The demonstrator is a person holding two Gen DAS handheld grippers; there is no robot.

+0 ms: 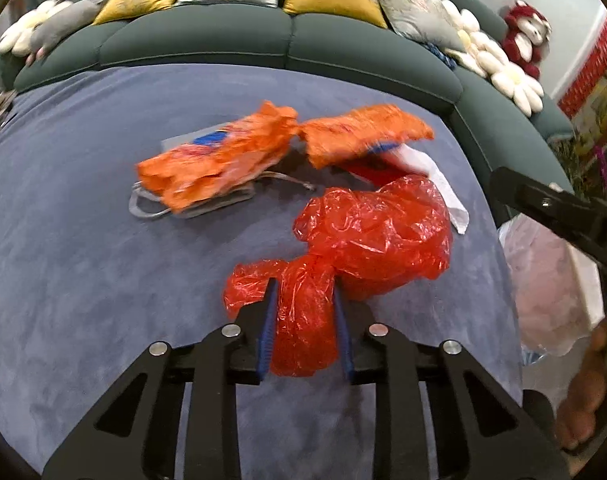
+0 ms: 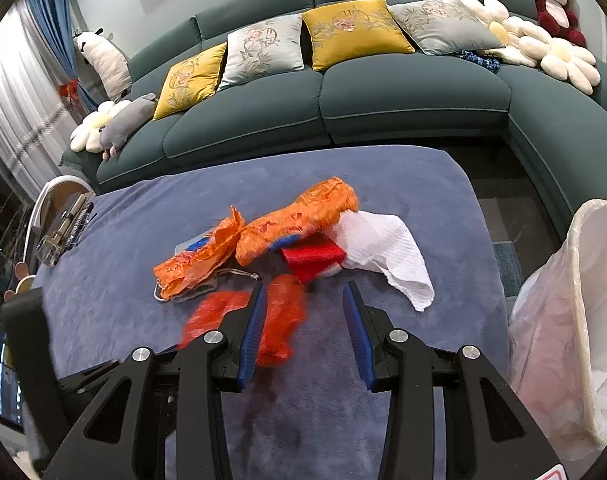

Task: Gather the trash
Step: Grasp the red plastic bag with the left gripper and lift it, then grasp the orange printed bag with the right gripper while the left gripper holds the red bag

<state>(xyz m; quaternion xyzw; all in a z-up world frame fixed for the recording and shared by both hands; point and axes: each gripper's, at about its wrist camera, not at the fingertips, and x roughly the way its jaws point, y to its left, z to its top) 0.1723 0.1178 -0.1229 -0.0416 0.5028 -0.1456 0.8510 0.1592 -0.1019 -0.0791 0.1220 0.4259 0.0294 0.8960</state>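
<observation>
**Red bag is pinched, now it just has to reach the bin liner**

The left gripper [image 1: 305,320] has its fingers clamped on the twisted neck of the red plastic bag [image 1: 367,236], with the puffy rest of it bulging out ahead over the blue-covered table [image 1: 83,260]. The right gripper [image 2: 305,320] has its fingers spread with nothing between them.

The white bin liner [image 2: 563,340] sits just off the table's right edge, so that looks like the drop spot. Thin film slips easily, so the squeeze probably shouldn't loosen until the bag is over the opening, and lifting it first should keep it from dragging the other stuff along.

Left on the table: two orange wrappers [image 2: 263,236], a red box [image 2: 313,258] and a white paper towel [image 2: 387,256], bunched together.
</observation>
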